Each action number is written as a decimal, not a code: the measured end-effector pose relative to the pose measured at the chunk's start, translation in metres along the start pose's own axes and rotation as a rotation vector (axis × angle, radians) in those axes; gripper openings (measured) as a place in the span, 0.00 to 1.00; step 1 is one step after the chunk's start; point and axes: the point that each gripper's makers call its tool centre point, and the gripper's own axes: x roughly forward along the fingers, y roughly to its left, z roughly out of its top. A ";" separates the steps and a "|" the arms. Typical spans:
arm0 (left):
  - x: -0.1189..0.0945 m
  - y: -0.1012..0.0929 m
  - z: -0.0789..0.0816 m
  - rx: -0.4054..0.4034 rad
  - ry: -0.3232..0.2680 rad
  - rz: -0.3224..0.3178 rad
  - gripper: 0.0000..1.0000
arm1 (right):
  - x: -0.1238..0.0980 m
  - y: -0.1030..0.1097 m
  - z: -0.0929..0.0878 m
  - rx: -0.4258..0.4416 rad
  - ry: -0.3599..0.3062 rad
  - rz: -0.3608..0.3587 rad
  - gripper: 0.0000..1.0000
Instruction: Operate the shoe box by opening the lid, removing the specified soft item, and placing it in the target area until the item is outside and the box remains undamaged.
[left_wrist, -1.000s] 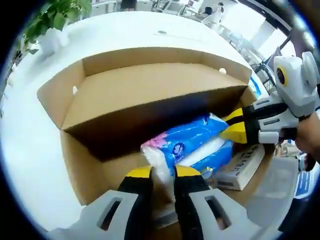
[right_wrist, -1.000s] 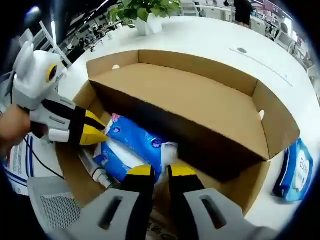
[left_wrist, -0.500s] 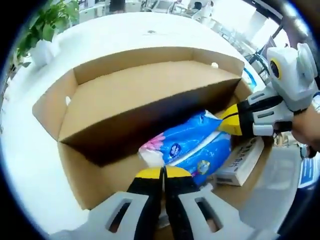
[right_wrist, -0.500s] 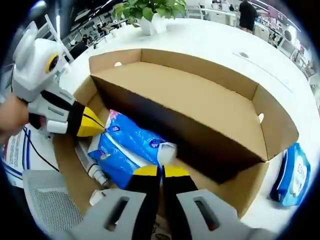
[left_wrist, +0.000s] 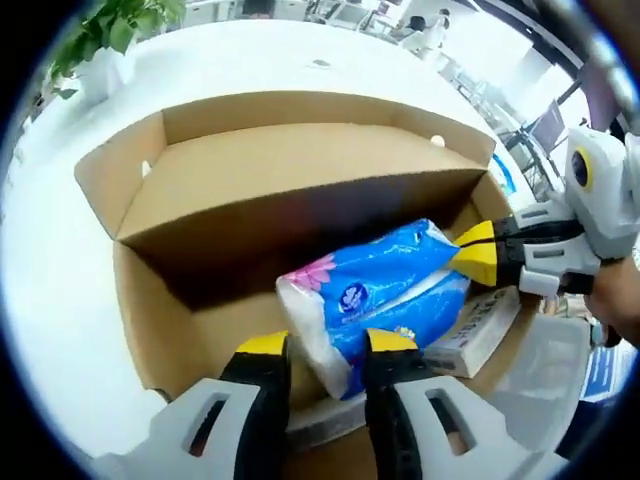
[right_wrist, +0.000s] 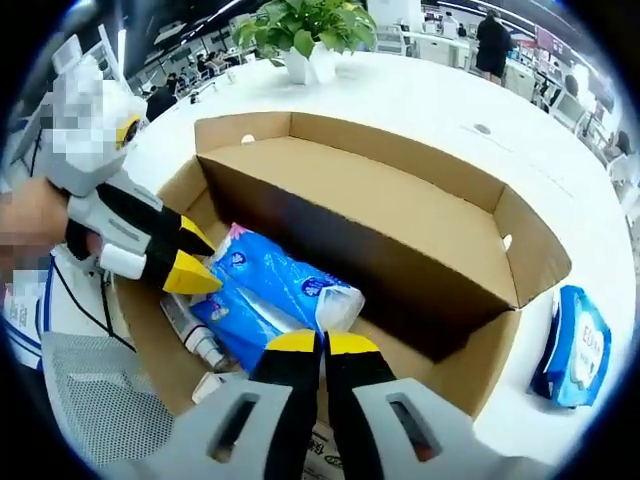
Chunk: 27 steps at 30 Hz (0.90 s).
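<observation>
the shoe box (left_wrist: 250, 190) stands open on a white counter (left_wrist: 60, 270), its lid (right_wrist: 400, 215) swung up and back. inside lies the soft item, a blue tissue pack (left_wrist: 375, 290) with a pink flower print at one end.

in the left gripper view the left tongs (left_wrist: 328, 352) are spread, one yellow tip on either side of the pack's white end; whether they touch it i cannot tell. the same view shows the right tongs (left_wrist: 478, 255) coming in from the right, pinching the far corner of the pack. a flat white carton (left_wrist: 472, 335) with printed text lies in the box, just beside and partly under the pack. a sheet of white foam wrap (left_wrist: 545, 365) sits at the box's right edge.

in the right gripper view the right tongs (right_wrist: 321, 345) are pressed together on the near white end of the tissue pack (right_wrist: 270, 300), and the left tongs (right_wrist: 190, 262) reach in from the left with yellow tips at the pack's other end. a white tube (right_wrist: 195, 335) lies along the box floor beside the pack. a second blue tissue pack (right_wrist: 572, 345) rests on the counter, outside the box to the right. a printed paper (right_wrist: 25, 300) lies at the left.

a potted plant (right_wrist: 305, 30) stands at the counter's far edge. beyond it is an office with desks and people standing.
</observation>
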 end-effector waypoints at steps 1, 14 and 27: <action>0.000 0.000 0.004 -0.024 -0.024 0.002 0.26 | 0.000 0.000 -0.001 -0.015 0.002 -0.008 0.00; 0.002 0.002 0.019 -0.061 -0.058 -0.002 0.23 | 0.002 -0.007 0.004 -0.041 -0.033 -0.011 0.06; 0.005 0.001 0.014 0.097 0.003 0.052 0.00 | 0.009 -0.007 -0.003 -0.056 0.005 -0.022 0.00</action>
